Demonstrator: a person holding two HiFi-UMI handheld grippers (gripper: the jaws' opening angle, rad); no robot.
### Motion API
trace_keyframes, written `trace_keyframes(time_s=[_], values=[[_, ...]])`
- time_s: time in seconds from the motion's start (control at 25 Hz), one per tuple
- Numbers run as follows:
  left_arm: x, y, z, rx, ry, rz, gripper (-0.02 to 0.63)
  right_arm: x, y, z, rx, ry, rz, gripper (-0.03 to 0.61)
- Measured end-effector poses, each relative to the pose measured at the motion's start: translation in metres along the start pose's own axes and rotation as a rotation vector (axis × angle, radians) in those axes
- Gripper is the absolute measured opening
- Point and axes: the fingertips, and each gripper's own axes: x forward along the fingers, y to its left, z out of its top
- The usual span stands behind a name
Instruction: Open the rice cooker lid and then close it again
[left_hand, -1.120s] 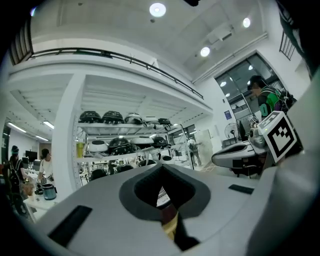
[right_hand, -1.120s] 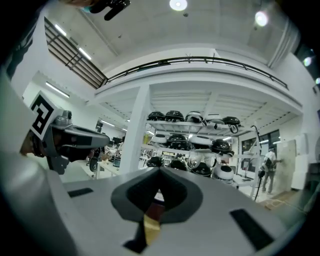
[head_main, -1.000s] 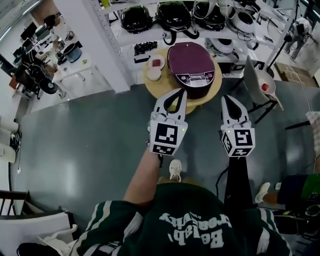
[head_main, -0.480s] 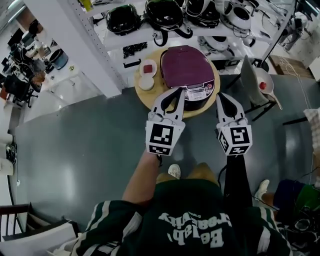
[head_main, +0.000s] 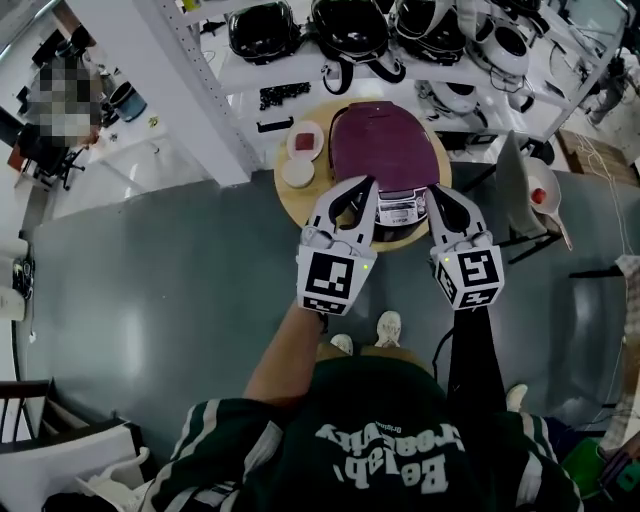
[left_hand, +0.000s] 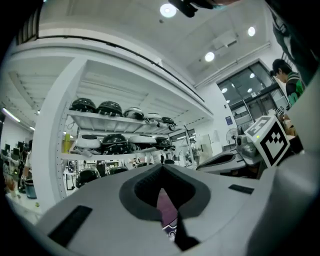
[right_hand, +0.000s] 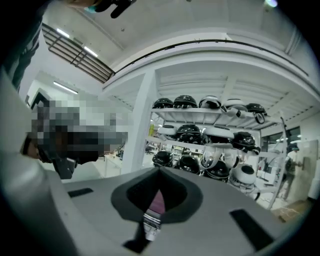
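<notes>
My left claw (head_main: 366, 186) and right claw (head_main: 434, 191) are both pressed together, pinching nothing. They are held at the front of the cooker (head_main: 398, 208). It stands on the round surface (head_main: 288, 196), its maroon lid (head_main: 378, 145) shut, beside two small dishes (head_main: 305, 140).

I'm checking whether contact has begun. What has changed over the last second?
The person stepped closer, bringing the left gripper and right gripper forward until their tips overlap the front of the rice cooker in the head view; whether they touch it cannot be told. Nothing was taken hold of: both stay shut and empty. The lid stays closed.
</notes>
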Motion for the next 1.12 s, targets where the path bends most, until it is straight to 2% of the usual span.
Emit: trace_keyframes(time_s=[0.28, 0.44, 0.6, 0.72, 0.88, 1.12], values=[[0.027, -0.011, -0.032, 0.002, 0.079, 0.019, 0.0, 0.025, -0.012, -0.023, 0.005, 0.054, 0.076, 0.003], [0.034, -0.01, -0.056, -0.079, 0.13, 0.045, 0.0, 0.038, -0.012, -0.044, 0.02, 0.108, 0.114, 0.003], [0.039, -0.011, -0.086, -0.14, 0.207, 0.022, 0.0, 0.05, -0.007, -0.07, 0.031, 0.16, 0.15, 0.003], [0.044, -0.013, -0.102, -0.148, 0.254, 0.02, 0.0, 0.056, -0.004, -0.09, 0.04, 0.214, 0.18, 0.003], [0.054, -0.018, -0.116, -0.202, 0.266, 0.009, 0.0, 0.062, -0.004, -0.103, 0.063, 0.247, 0.227, 0.003], [0.064, -0.028, -0.146, -0.222, 0.358, -0.019, 0.0, 0.066, -0.003, -0.121, 0.087, 0.297, 0.274, 0.003]])
